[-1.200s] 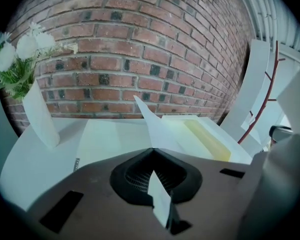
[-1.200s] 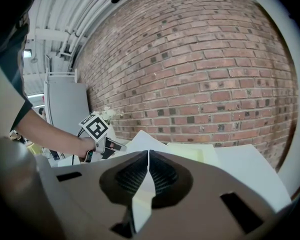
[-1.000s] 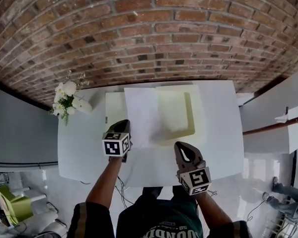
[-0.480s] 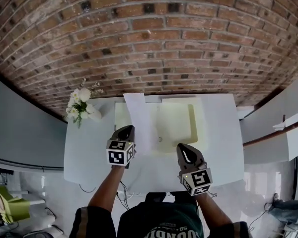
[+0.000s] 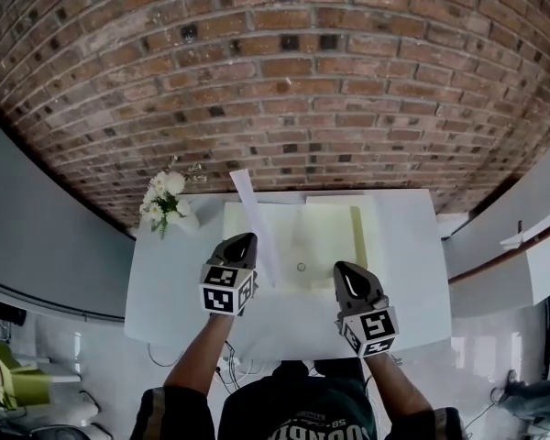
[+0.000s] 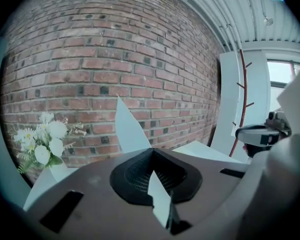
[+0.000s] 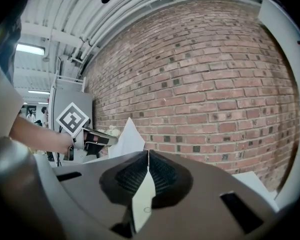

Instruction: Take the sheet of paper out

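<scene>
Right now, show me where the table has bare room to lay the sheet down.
Bare table: the right strip beside the folder; the left side in front of the flowers; the near strip between the left gripper and right gripper. Crowded: the middle back, with folder and lifted sheet; the flowers' corner.

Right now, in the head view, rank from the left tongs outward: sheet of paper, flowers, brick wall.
1. Sheet of paper, clamped in the left tongs.
2. Flowers, at the table's far left corner.
3. Brick wall, behind the table.
</scene>
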Demonstrator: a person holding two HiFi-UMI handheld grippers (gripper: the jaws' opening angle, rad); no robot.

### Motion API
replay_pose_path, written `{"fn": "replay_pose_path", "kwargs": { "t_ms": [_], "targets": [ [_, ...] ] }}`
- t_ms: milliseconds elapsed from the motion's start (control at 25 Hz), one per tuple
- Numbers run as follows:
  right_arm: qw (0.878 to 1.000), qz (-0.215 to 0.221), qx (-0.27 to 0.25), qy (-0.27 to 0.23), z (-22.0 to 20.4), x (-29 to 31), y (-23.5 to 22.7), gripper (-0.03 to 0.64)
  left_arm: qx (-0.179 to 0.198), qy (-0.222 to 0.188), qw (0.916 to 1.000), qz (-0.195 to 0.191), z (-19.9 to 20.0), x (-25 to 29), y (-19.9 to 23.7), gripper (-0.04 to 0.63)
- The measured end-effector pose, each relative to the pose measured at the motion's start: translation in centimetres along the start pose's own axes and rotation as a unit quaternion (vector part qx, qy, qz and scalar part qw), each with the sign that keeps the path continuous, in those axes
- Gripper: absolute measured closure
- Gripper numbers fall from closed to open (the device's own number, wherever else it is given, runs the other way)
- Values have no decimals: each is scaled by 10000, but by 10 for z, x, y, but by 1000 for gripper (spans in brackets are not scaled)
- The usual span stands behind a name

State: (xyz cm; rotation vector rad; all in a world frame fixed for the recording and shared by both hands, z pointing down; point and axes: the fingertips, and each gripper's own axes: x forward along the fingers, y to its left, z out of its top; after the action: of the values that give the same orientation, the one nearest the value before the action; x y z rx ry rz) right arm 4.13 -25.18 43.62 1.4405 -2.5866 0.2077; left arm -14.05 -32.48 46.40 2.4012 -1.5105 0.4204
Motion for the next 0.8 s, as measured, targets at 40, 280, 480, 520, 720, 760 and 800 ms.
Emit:
{"fn": "replay_pose_path", "kwargs": {
  "t_ms": [40, 280, 480, 520, 720, 760, 800],
  "targets": [
    [10000, -29, -28, -35, 4, -1, -2, 546, 21, -92, 10000, -22, 8, -3, -2, 586],
    [9992, -201, -233, -252, 29, -6, -10, 548, 153, -573, 9982, -121, 52, -23, -12, 586],
    [9983, -268, -375, -347, 43, -8, -10, 548, 268, -777, 9965, -175, 69, -34, -17, 586],
    [9983, -254, -413, -337, 44, -9, -9, 548, 284, -803, 9962, -186, 71, -36, -18, 586],
    [9975, -270, -578, -301, 51, -11, -5, 548, 234, -915, 9952, -271, 77, -45, -21, 586],
    [9973, -282, -615, -300, 51, -12, -4, 548, 213, -929, 9950, -300, 78, -46, -22, 586],
    [9971, -276, -646, -298, 51, -14, -2, 548, 214, -934, 9949, -321, 79, -47, -22, 586]
  ]
}}
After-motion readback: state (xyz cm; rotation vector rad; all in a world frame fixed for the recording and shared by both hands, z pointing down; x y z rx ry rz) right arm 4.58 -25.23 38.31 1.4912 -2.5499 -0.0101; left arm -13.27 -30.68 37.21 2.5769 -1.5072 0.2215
